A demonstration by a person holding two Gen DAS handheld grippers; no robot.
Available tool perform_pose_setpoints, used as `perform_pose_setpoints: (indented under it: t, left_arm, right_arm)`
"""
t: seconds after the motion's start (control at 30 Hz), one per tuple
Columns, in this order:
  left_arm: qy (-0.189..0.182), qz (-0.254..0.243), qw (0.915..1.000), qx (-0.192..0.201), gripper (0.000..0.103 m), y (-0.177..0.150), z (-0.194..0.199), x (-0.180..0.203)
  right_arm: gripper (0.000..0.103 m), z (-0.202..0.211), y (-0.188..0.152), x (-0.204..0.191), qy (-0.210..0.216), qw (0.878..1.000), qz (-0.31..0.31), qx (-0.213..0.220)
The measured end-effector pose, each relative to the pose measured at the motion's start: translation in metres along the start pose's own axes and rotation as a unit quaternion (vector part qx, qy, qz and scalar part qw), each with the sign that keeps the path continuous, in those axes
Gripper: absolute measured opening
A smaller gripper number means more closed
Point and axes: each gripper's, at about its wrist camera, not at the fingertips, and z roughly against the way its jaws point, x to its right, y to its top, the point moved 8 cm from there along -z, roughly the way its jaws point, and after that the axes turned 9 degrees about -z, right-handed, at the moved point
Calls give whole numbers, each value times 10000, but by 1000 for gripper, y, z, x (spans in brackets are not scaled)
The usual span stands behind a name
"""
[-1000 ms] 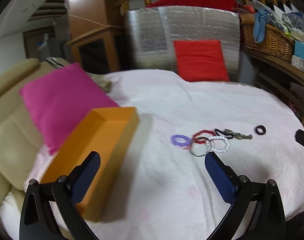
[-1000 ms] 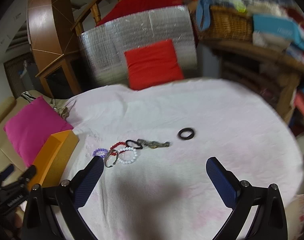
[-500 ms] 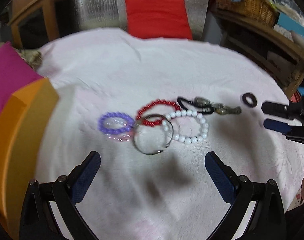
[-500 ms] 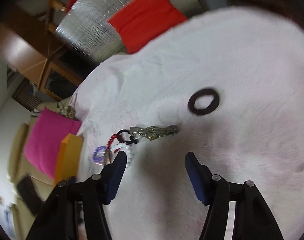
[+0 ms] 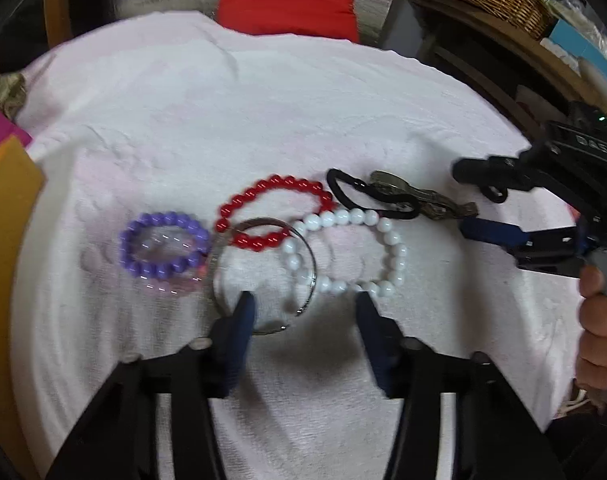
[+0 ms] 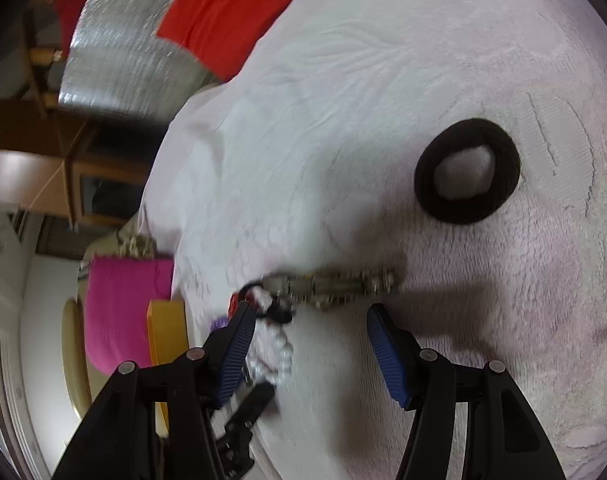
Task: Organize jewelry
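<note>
Jewelry cluster lies mid white cloth (image 5: pixel 263 112). L gripper (image 5: pixel 303 312) low over it, jaws spread, straddling near rim of silver bangle (image 5: pixel 263 276) w/ white bead bracelet (image 5: pixel 351 256) overlapping it. Red bracelet (image 5: pixel 275 210) & purple one (image 5: pixel 161 248) just beside. R gripper (image 6: pixel 311 336), jaws apart, nothing pinched, at the metal clasp (image 6: pixel 331 286). Black hair tie (image 6: pixel 467 170) well apart. Orange box (image 5: pixel 3 240) at left edge.

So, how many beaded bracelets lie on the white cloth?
3. The purple bracelet is leftmost, the red bracelet is behind the metal bangle, and the white bracelet is on the right. Others may be hidden.
</note>
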Motion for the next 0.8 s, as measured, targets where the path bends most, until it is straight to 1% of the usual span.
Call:
perform_pose_setpoints:
  t: [0.03,0.1,0.13,0.17,0.2,0.27,0.33,0.4,0.43,0.47,0.57,0.7,0.8]
  left_arm:
    - [-17,13,10000,32,47,1,0,0]
    - [-114,15,9999,55,38,2,1,1]
    - [-170,10,9998,68,32,3,2,2]
    - [-202,0,9998,73,26,1,5,1]
    - [-225,-33,9997,82,23,1,6,3]
    - [-239,-83,9996,100,15,-1,7,5]
    - [-278,-71,9995,114,11,-2,9,4]
    - [-415,-15,9990,140,10,-4,12,1]
    - [-453,-6,9989,151,10,-5,14,1]
    - [-474,-18,9987,161,9,-5,16,1]
    - [-552,-74,9982,210,9,-9,25,1]
    - [-638,-16,9976,250,8,-26,40,0]
    - [-698,65,9971,285,8,-31,47,-7]
  right_arm:
    - [63,-2,4,1,-20,10000,-70,27]
    - [63,-4,7,0,-64,9998,-158,144]
    - [63,-4,8,-1,-109,9996,-171,216]
    - [61,-5,9,-2,-155,9993,-176,279]
    - [58,-5,11,-2,-238,9988,-195,390]
    - [36,-4,15,0,-497,9964,-156,671]
    - [27,-4,19,1,-642,9941,-94,871]
    - [18,-2,22,1,-693,9923,-19,1022]
    - [11,0,24,1,-724,9911,42,1119]
    - [7,1,26,2,-766,9896,99,1212]
    - [7,4,28,2,-733,9896,123,1233]
    - [7,5,28,11,-640,9934,-105,944]
    - [11,13,27,16,-664,9928,-176,980]
